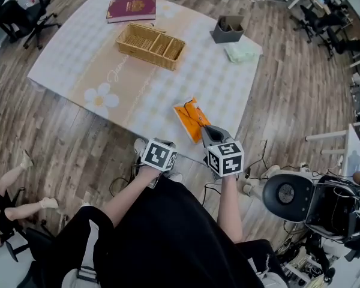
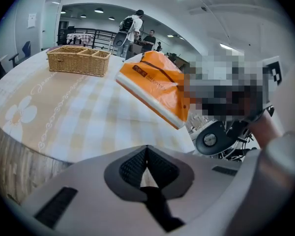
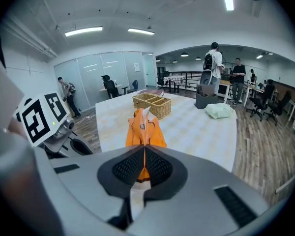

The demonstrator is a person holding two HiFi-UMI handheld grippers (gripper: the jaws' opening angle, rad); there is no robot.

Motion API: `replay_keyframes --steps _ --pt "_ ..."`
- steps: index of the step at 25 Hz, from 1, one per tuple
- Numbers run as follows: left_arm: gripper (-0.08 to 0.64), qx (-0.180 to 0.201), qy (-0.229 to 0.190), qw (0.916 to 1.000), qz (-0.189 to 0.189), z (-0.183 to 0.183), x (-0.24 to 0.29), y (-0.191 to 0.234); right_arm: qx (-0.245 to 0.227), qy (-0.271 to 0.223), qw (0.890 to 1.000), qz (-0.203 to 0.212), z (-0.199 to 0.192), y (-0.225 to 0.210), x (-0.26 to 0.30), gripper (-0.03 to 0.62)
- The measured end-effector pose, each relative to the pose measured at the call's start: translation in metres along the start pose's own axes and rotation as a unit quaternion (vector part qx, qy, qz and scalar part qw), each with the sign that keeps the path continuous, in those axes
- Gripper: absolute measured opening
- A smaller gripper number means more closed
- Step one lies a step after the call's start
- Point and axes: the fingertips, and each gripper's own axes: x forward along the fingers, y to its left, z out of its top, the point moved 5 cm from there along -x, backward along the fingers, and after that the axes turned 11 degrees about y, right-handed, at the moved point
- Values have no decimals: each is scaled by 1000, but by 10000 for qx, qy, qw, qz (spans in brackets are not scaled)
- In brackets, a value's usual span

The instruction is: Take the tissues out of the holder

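R claw (image 3: 144,154) is pinching the end of the orange tissue pack (image 3: 145,129), which sits tilted over the near edge of the bench (image 1: 108,71), well apart from the grey holder (image 1: 228,30) at the far corner. L claw (image 2: 146,154) is pressed together w/ nothing in it, just beside the R one.

Your orange tissue holder (image 1: 192,120) (a soft pack) is lifted, tilted, at the table's (image 1: 84,65) near edge. A white tissue (image 3: 144,112) pokes from its top.
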Motion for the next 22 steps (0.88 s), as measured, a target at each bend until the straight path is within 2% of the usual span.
replay_keyframes --steps 10,22 --pt "0 290 89 9995 -80 -12 23 -55 197 -27 9998 -89 -54 -5 -38 15" --pt "0 736 238 9970 -84 -11 44 -106 545 -144 9980 -298 -103 -22 -75 14"
